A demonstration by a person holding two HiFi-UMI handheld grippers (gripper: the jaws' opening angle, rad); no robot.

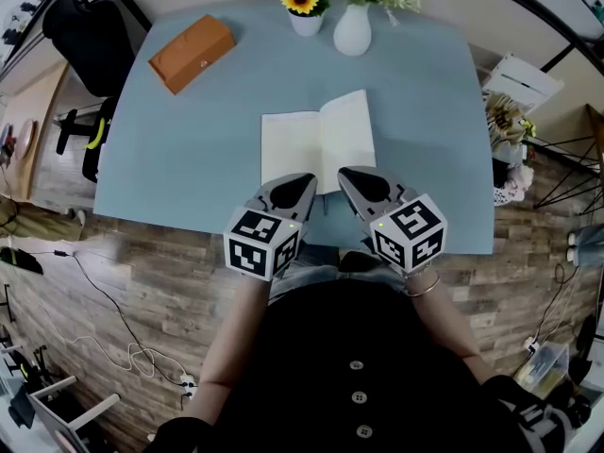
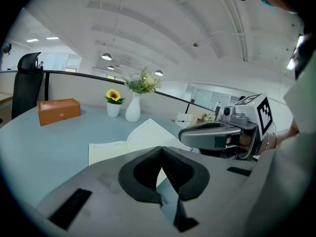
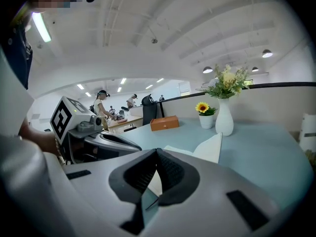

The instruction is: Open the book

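Head view alone: whole open book (image 1: 318, 142)

— Any writing you can read from where you stand?
— None. The open book (image 1: 318, 141) shows plain pale pages, the orange box (image 1: 192, 52) has one mark too small to read, and the left marker cube (image 1: 262, 243) and right marker cube (image 1: 409, 234) carry only black-and-white squares

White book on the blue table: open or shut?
Open. The white book lies spread in two pages about a centre crease, right page raised.
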